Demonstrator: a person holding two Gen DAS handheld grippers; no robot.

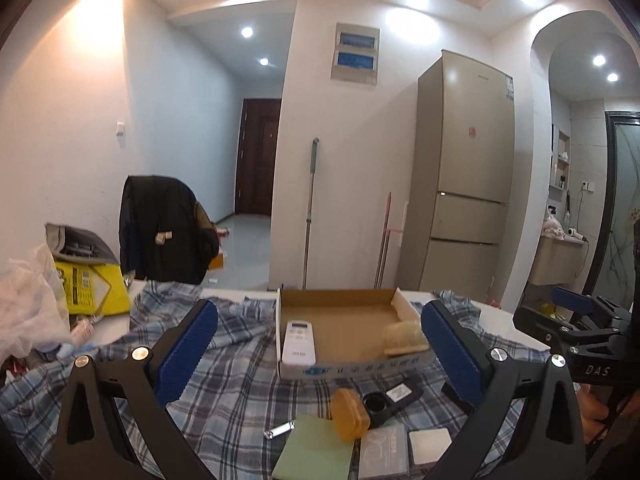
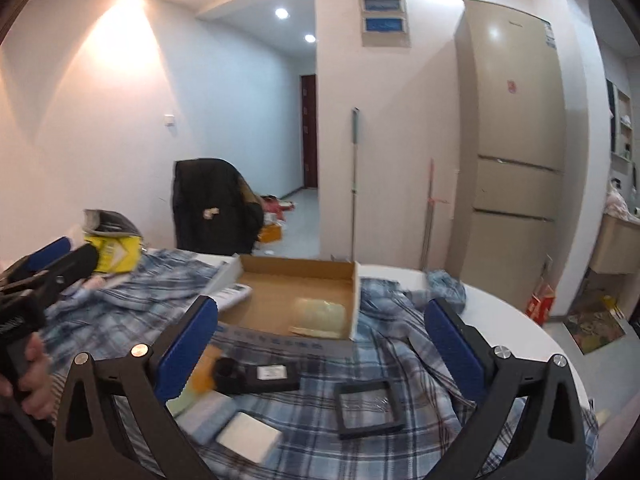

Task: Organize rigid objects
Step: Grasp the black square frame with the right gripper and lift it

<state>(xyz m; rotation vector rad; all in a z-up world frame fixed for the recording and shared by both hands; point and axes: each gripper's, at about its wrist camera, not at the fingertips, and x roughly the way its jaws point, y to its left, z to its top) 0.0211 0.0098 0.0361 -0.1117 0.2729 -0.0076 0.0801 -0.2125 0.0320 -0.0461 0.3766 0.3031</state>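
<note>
A: What does my left wrist view list that the right does not?

B: I log an orange case [image 1: 349,414], a green pad [image 1: 316,450] and a small metal piece [image 1: 280,429], all on the near side of the cardboard box [image 1: 340,304]. I see the orange case only as a blur in the right view. The black frame [image 2: 370,408] near the box's right corner shows in the right view alone.

A: Box contents?

B: A white remote [image 1: 298,340] at its left wall and a clear yellowish container [image 1: 404,338] at its right wall. The box sits on the plaid cloth [image 1: 240,360] over the counter [image 2: 520,320].

A: Grippers?

B: The left gripper [image 1: 318,350] is spread wide, nothing between the pads; the right gripper [image 2: 320,346] is likewise.

A: Unclear items?

B: The black device [image 2: 260,374] before the box is partly behind a finger; the bottom edge cuts off the flat white and grey pieces.
</note>
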